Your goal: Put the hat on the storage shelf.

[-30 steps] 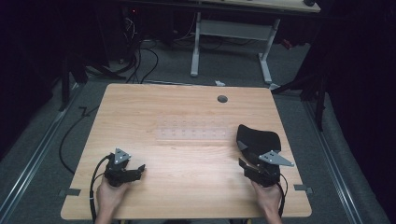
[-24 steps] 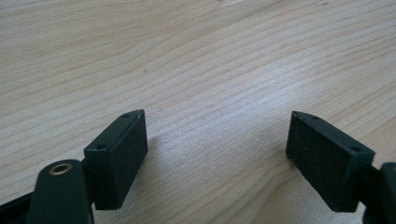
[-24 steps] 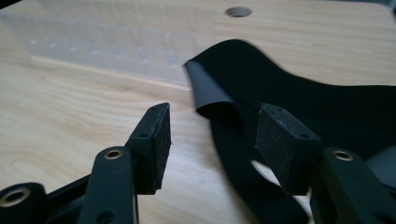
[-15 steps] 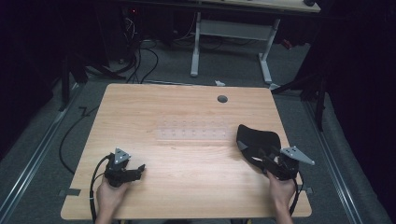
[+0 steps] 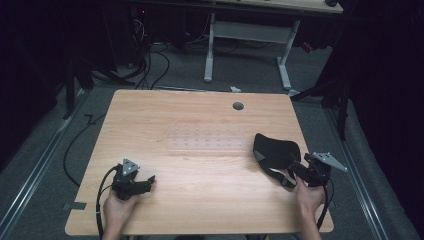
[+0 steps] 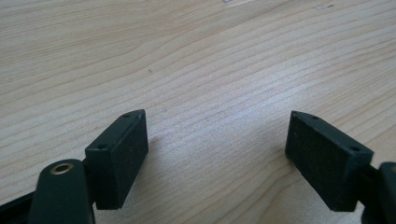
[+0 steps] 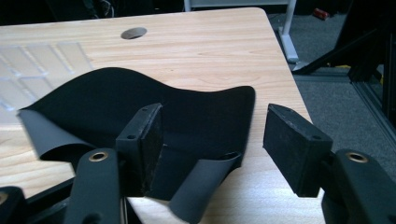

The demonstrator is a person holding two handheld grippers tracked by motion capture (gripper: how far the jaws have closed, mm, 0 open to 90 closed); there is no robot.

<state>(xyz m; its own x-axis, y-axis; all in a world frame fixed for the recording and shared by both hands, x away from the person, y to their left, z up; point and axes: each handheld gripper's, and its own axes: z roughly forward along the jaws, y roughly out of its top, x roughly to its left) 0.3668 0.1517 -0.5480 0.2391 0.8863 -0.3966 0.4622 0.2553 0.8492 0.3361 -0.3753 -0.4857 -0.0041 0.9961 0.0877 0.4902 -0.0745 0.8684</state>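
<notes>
A black fabric mask (image 5: 274,149) with a strap (image 5: 278,177) lies on the right part of the wooden table (image 5: 200,120). My right gripper (image 5: 296,172) sits at its near right edge, pointing left at it. In the right gripper view the right gripper (image 7: 212,126) has just been opening its jaws. The edge of the mask (image 7: 140,102) and a loop of the strap (image 7: 201,182) lie between them, and the pads press on nothing. My left gripper (image 5: 144,181) rests at the near left, and in its own view the left gripper (image 6: 217,135) stands open over bare wood.
A clear plastic sheet (image 5: 205,142) lies flat at the table's middle, with a round cable hole (image 5: 238,106) beyond it. The table's right edge (image 5: 312,165) runs close beside my right hand. A white desk frame (image 5: 250,35) and cables (image 5: 150,65) are on the floor behind.
My right hand has slid to the right toward the table's edge, away from the mask's middle. The mask has kept its place. The left hand has not moved.
</notes>
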